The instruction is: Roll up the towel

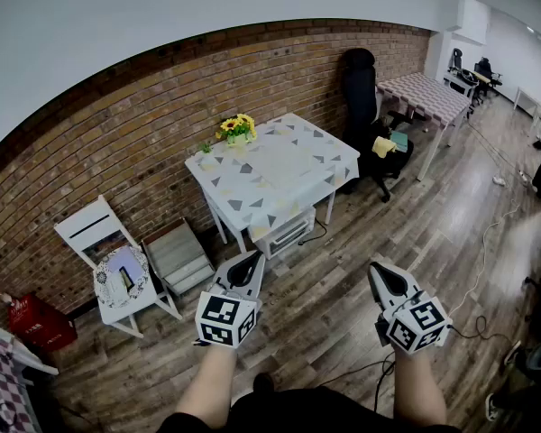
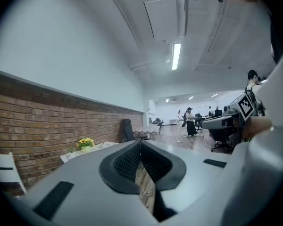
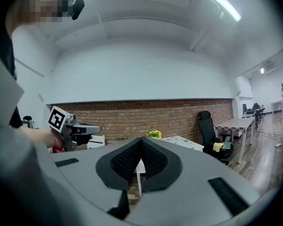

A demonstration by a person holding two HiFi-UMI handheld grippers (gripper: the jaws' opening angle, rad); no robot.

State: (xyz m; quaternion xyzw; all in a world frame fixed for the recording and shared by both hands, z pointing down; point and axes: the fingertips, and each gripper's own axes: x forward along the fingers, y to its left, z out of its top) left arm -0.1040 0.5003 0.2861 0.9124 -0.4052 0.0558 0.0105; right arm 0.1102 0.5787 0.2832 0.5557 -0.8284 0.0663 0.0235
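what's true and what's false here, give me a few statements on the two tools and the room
1. The left tool and the right tool are both shut with nothing between them. True.
2. The yellow flowers stand on the floor. False: they stand on the patterned table.
3. The left tool rests on the table. False: it is held in the air, apart from it.
4. A black office chair stands by the brick wall. True.

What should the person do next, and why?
Probably walk up to the table. The left gripper and right gripper are both shut and empty, held out over the floor well short of it. Nothing to roll up shows clearly from here, so getting closer seems the sensible first move.
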